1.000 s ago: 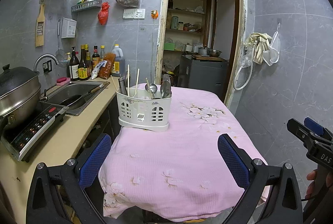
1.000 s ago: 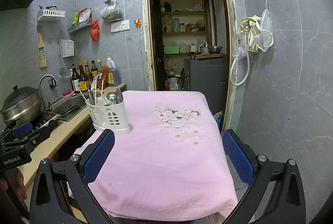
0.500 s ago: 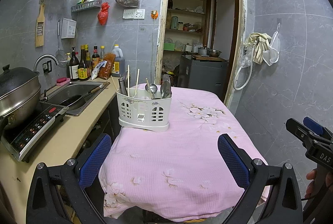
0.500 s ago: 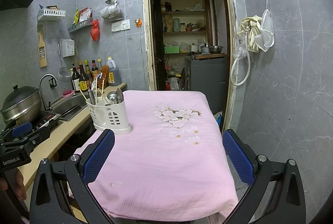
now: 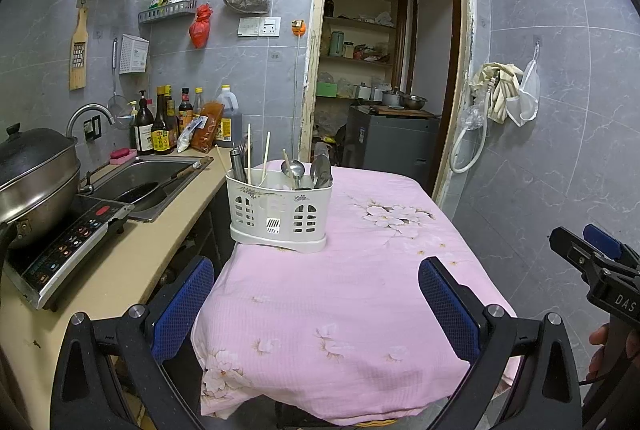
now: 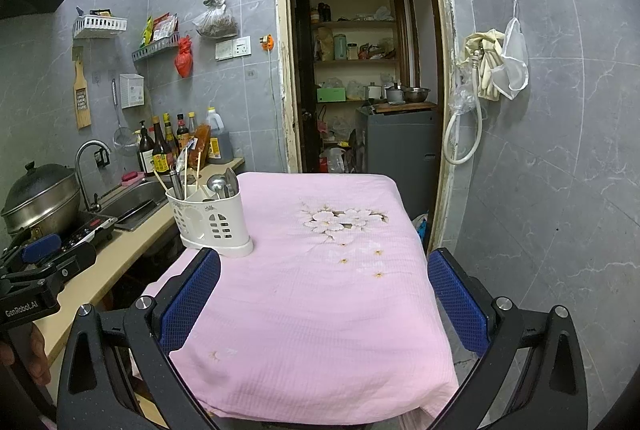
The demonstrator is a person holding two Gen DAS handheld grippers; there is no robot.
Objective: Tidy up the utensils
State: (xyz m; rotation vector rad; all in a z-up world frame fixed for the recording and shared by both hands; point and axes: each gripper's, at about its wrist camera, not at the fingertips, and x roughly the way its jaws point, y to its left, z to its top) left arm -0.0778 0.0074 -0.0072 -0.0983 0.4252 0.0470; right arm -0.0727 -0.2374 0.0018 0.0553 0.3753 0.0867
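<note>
Your left gripper (image 5: 316,304) and right gripper (image 6: 324,294) both hang wide apart and hold nothing, short of the pink-clothed table (image 5: 360,294). The white utensil caddy (image 5: 280,212) stands upright at that table's far left corner, beside the counter (image 5: 132,262), holding chopsticks (image 5: 249,158), spoons (image 5: 295,172) and what may be knives.

Before you, a surface (image 5: 360,294) draped in pink floral cloth (image 6: 320,294), white utensil caddy (image 5: 280,214) standing at its far left corner
</note>
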